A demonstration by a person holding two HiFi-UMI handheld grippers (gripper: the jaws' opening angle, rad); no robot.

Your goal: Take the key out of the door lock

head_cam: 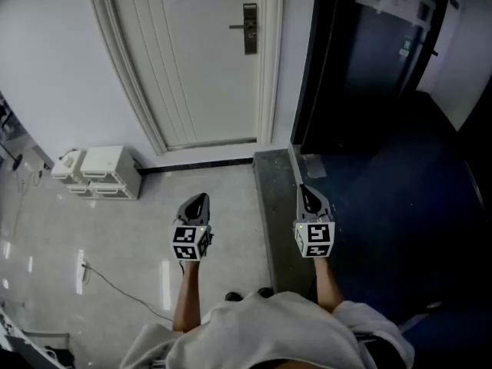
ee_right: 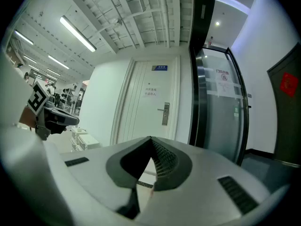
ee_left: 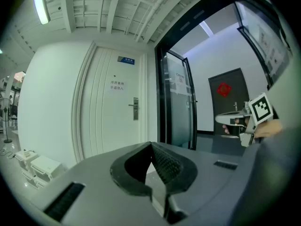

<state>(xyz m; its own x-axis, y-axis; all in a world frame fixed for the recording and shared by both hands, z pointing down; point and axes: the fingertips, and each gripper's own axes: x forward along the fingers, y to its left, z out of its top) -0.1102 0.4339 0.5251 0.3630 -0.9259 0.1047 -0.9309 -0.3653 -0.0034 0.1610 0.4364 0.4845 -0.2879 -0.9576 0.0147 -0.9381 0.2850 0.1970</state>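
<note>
A white door [head_cam: 204, 60] stands shut ahead, with a metal lock plate and lever handle [head_cam: 249, 28] at its right edge. The same lock plate [ee_left: 135, 108] shows far off in the left gripper view, and the lock plate [ee_right: 165, 114] is equally distant in the right gripper view. A key is too small to make out. My left gripper [head_cam: 201, 199] and right gripper [head_cam: 304, 190] are held side by side, well short of the door and pointing at it. Both are shut with nothing between the jaws [ee_left: 150, 144] [ee_right: 150, 138].
White boxes [head_cam: 100, 172] sit on the floor against the wall to the left of the door. A dark glass door [head_cam: 369, 52] and dark carpet [head_cam: 400, 229] lie to the right, past a grey threshold strip [head_cam: 275, 221]. A thin cable [head_cam: 115, 283] trails over the tiles.
</note>
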